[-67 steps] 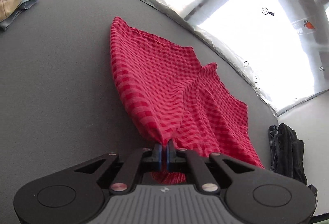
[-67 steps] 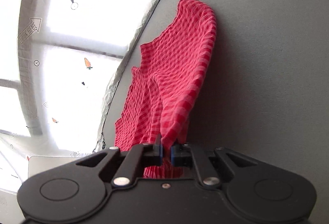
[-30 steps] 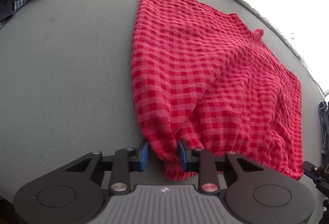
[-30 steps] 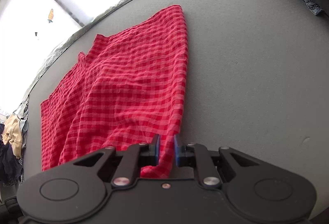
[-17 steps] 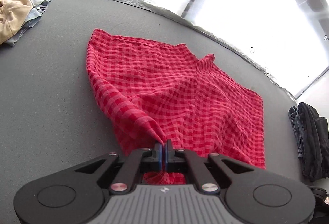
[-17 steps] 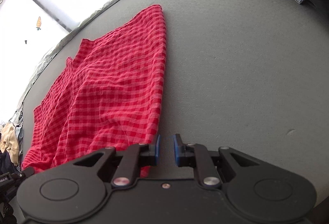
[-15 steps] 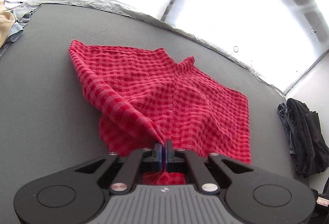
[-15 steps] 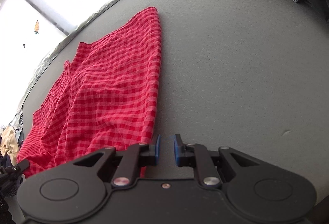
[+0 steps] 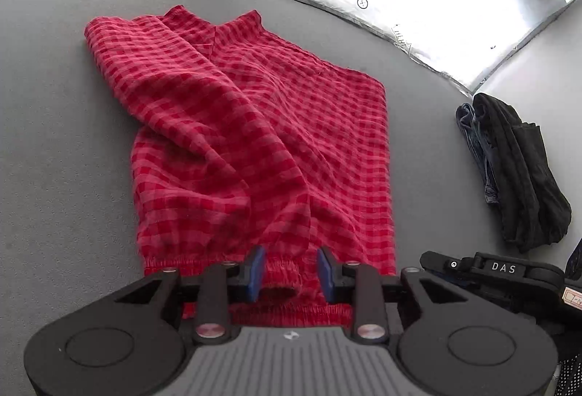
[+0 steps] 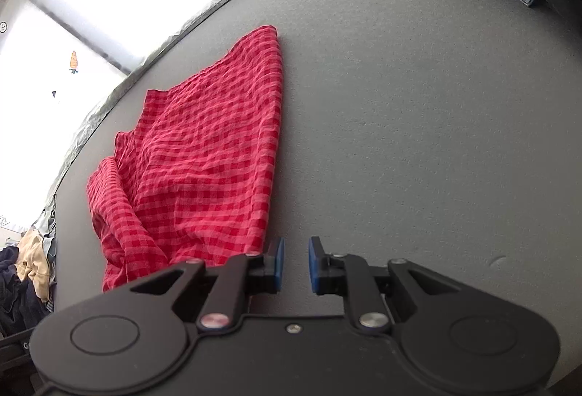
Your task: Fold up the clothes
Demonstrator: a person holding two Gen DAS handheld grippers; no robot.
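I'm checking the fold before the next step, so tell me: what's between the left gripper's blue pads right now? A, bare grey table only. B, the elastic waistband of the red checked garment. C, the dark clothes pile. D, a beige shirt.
B: in the left wrist view the left gripper, its jaws opening, straddles the gathered waistband of the red checked garment, with the pads clear of the cloth.

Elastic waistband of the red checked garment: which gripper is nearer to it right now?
Left. The left gripper straddles the waistband, jaws opening, pads clear of the cloth. The right gripper sits just off the garment's side edge, over bare table.
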